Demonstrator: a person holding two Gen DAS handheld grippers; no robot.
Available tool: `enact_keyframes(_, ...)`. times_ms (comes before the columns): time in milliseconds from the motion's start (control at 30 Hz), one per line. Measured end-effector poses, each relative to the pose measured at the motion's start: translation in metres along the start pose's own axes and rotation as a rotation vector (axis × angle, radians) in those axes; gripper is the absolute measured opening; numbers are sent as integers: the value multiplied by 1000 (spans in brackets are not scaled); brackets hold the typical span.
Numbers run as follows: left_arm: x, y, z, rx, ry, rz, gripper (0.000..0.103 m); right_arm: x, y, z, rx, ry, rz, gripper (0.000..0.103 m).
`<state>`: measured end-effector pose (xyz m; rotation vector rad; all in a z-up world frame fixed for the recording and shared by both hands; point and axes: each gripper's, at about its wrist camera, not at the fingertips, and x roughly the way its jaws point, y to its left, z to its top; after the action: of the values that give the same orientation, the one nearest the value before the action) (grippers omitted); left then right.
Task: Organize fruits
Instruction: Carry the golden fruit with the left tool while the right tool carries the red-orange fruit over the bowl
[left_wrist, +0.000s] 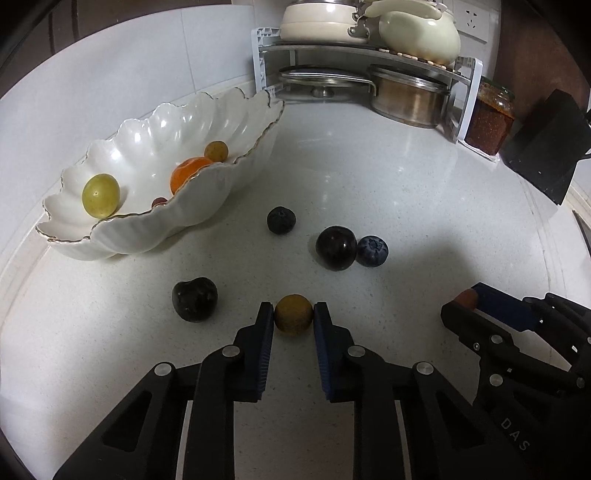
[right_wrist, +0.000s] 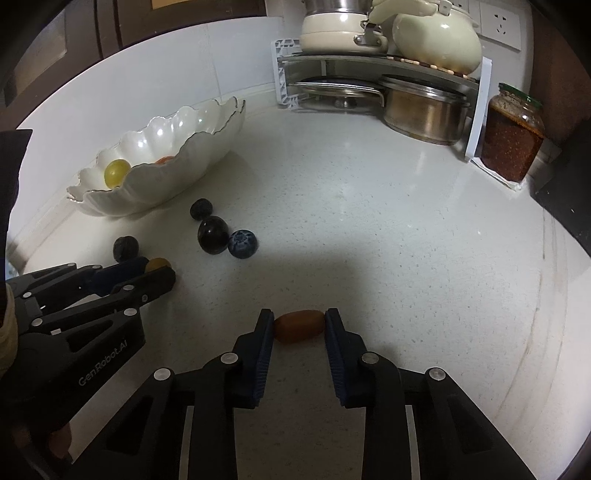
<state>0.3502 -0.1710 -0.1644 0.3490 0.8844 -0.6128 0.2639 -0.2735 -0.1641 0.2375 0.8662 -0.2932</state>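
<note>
The left gripper (left_wrist: 293, 314) was clamped on a round, dull yellow-brown fruit (left_wrist: 293, 314) resting on the white speckled table (left_wrist: 406, 206). The right gripper (right_wrist: 299, 325) was clamped endwise on an oblong orange-brown fruit (right_wrist: 299, 325), its long axis running straight across between the pads. The white scalloped ceramic bowl (left_wrist: 207, 206), already holding fruit, stood toward the table's far left edge, ahead and left of both grippers. The left hand appeared the nearer to it. Four dark fruits lay loose between.
</note>
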Motion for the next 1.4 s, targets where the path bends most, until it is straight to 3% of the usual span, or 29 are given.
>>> enact_keyframes(633,-41,6,-1,-64,-61,21,23,-25,5,15,-23,-58,43,29)
enact_keyframes(1400,-124,26,0,-211,-200,120,23,-84,31,49,-136,-198,170,29)
